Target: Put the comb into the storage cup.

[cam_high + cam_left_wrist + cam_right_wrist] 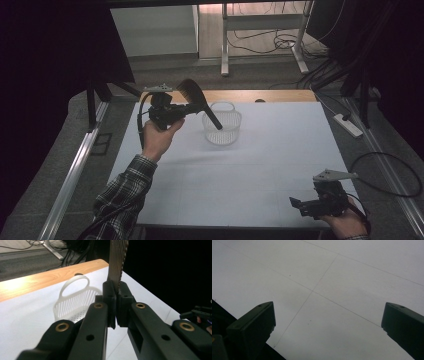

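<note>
- A white table (260, 165) with thin seam lines crossing its top; a strip of light wood runs along its far edge.
- A white plastic basket (222, 125) — slotted walls, perforated bottom, upright loop handle — sits on the table near the middle of the far edge, slightly toward the left.

Power strip (348, 125) beside table (280, 165).
</note>
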Motion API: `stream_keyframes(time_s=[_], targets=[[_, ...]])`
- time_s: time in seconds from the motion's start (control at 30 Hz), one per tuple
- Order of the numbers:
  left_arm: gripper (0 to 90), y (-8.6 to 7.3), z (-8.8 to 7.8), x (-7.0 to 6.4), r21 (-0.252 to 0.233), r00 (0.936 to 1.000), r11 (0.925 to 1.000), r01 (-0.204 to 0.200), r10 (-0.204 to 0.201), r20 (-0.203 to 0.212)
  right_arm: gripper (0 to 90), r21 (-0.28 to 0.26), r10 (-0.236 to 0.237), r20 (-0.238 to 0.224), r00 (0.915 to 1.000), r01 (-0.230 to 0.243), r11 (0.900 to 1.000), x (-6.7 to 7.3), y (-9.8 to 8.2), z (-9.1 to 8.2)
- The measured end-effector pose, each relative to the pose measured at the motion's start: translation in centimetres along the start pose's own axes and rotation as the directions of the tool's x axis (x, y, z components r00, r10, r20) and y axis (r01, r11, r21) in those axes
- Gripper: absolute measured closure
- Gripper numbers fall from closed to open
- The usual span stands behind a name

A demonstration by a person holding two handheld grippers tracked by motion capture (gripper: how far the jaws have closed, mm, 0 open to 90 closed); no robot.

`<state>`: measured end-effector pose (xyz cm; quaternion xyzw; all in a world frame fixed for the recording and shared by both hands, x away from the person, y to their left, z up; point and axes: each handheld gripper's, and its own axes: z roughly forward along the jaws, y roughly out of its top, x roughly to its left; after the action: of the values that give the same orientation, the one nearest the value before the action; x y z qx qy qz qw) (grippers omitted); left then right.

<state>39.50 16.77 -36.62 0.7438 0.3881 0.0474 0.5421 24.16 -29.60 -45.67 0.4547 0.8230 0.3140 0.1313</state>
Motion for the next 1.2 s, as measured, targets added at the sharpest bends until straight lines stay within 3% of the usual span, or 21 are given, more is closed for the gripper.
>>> stream_keyframes(time_s=[0.73, 1.2], targets=[[87.4, 0.1, 2.7, 1.5, -0.006, 0.9982, 1.0, -0.005, 0.004, -0.059, 0.0, 0.003, -0.009, 0.002, 1.0, 0.009, 1.0, 0.1, 0.0, 0.0], [87.4, -0.6, 5.6, 2.1, 0.012, 0.9971, 0.9999, -0.005, 0.006, -0.076, 0.0, 0.001, -0.009, -0.002, 1.0, 0.009, 1.0, 0.0, 0.0, 0.0]])
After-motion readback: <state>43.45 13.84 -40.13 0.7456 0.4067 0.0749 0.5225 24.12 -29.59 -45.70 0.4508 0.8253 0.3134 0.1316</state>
